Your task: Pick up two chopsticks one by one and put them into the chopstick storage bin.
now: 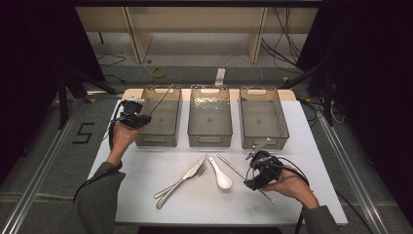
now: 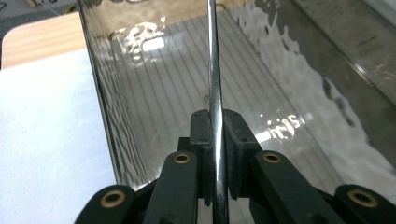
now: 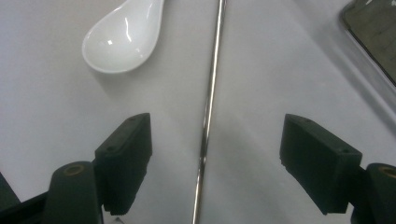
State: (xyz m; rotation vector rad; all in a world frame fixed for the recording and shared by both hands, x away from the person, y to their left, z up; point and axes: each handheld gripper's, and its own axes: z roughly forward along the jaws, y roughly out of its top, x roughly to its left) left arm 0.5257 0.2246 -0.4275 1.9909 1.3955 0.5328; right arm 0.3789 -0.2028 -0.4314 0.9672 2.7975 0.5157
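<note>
Our left tongs [image 2: 217,154] are clenched on a rod [image 2: 214,70] over the left bin [image 1: 159,117]; we should lower it inside before letting go. Our right tongs [image 3: 212,154] are released, astride a second rod [image 3: 209,107] on the table [image 1: 146,170], and should close at its middle.

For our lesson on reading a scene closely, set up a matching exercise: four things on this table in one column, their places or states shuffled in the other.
Things:
1. left hand-held gripper
2. right hand-held gripper
3. white spoon
4. fork

States:
A. lies beside the knife
B. open above a metal rod on the table
C. shut on a metal rod over the left bin
D. lies between cutlery and rod

Pairs: 1-C, 2-B, 3-D, 4-A
</note>
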